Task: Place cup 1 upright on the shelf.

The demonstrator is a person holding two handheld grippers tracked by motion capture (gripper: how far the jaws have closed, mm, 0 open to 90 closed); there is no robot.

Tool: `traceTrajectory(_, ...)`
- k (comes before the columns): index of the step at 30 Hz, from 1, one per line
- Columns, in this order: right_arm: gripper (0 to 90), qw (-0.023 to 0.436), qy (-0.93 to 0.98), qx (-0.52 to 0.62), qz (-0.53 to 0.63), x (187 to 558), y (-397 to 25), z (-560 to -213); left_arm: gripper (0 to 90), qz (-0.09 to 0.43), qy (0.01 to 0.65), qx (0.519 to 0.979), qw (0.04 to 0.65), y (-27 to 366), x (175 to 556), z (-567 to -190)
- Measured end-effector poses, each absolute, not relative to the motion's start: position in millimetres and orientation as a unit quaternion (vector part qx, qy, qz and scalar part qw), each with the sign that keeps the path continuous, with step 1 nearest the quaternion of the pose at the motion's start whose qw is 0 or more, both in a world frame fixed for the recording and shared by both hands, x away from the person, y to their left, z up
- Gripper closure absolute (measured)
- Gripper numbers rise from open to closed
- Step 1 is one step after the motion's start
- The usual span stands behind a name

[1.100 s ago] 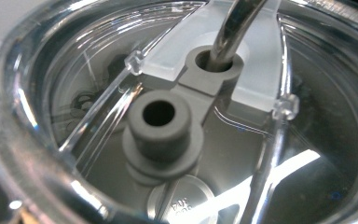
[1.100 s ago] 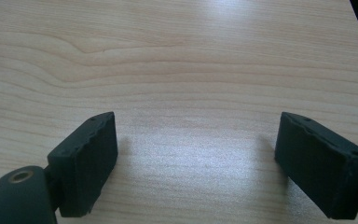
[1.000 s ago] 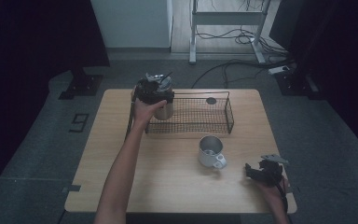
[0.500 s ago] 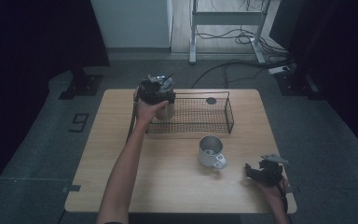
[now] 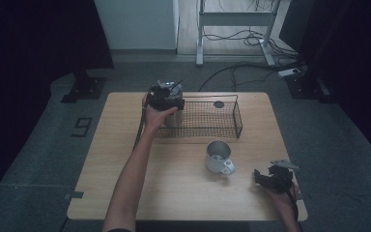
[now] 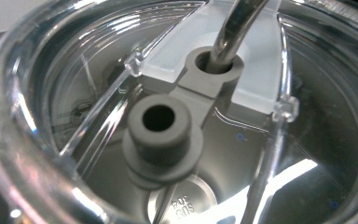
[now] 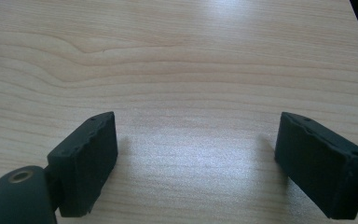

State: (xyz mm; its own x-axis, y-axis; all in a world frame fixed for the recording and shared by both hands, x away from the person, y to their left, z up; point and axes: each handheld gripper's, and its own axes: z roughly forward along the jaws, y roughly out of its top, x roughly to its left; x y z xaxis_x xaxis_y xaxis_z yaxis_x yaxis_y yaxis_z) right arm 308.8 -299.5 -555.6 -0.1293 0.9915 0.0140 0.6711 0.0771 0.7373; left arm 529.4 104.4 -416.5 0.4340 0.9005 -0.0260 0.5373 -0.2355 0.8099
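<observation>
i'm holding the left hand-held gripper (image 5: 165, 96) over a clear-lidded steel tumbler (image 5: 173, 104) sitting at the left end of the wire basket (image 5: 222, 116); can't tell its jaw state. steel mug (image 5: 218, 156) is standing mid-bench (image 5: 183, 193). right hand-held gripper (image 5: 272, 177) is resting near the right edge, jaws gaping wide, gripping nothing.

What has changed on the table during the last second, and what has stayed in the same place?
Nothing has visibly moved. The left gripper stays over the steel cup at the left end of the wire basket. The right gripper still rests with open jaws on the table near its right front corner. The mug stands in front of the basket as before.
</observation>
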Motion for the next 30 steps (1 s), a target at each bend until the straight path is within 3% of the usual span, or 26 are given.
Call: traceTrajectory(30, 13.1, 0.261, 0.686, 0.606, 0.307, 309, -299, -556, 4.0, 0.218, 0.492, 0.757, 0.370, 101, 531, -449)
